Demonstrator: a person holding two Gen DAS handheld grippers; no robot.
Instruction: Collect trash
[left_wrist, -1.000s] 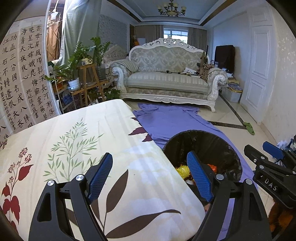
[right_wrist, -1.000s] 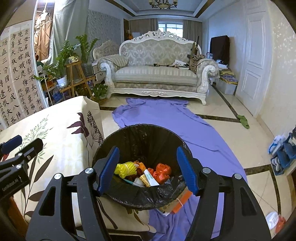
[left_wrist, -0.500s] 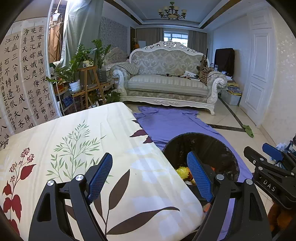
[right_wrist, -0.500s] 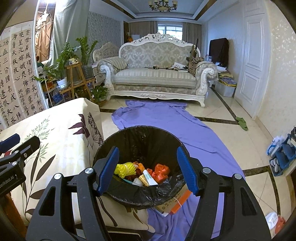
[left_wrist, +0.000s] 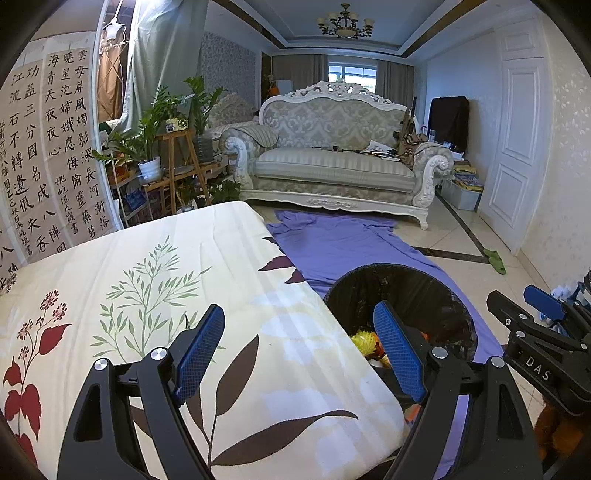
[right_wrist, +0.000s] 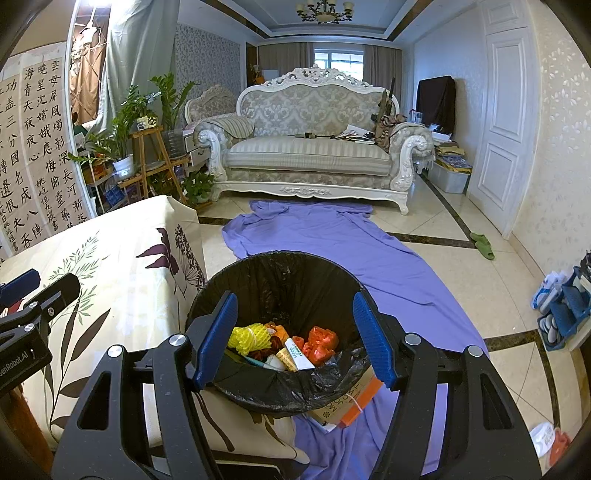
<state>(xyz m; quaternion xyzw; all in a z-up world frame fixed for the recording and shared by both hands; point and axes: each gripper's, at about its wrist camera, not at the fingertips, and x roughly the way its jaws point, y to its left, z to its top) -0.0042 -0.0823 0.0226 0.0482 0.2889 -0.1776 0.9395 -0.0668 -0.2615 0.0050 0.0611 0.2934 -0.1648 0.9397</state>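
A black-lined trash bin (right_wrist: 284, 280) stands on the floor beside the table; it also shows in the left wrist view (left_wrist: 402, 291). Inside lie a yellow foam net (right_wrist: 247, 334), orange plastic wrappers (right_wrist: 321, 341) and a small carton (right_wrist: 293, 354). My right gripper (right_wrist: 291, 341) is open and empty, held above the bin's near rim. My left gripper (left_wrist: 299, 350) is open and empty above the table's flowered cloth (left_wrist: 147, 295), near its right edge next to the bin.
A purple sheet (right_wrist: 332, 251) covers the floor between the bin and a white sofa (right_wrist: 314, 155). A cardboard box (right_wrist: 351, 402) lies under the bin's near side. Plant stands (right_wrist: 147, 155) are at the left, a white door (right_wrist: 506, 122) at the right.
Both grippers have drifted slightly back and up; the views are almost unchanged. Both stay open and empty.
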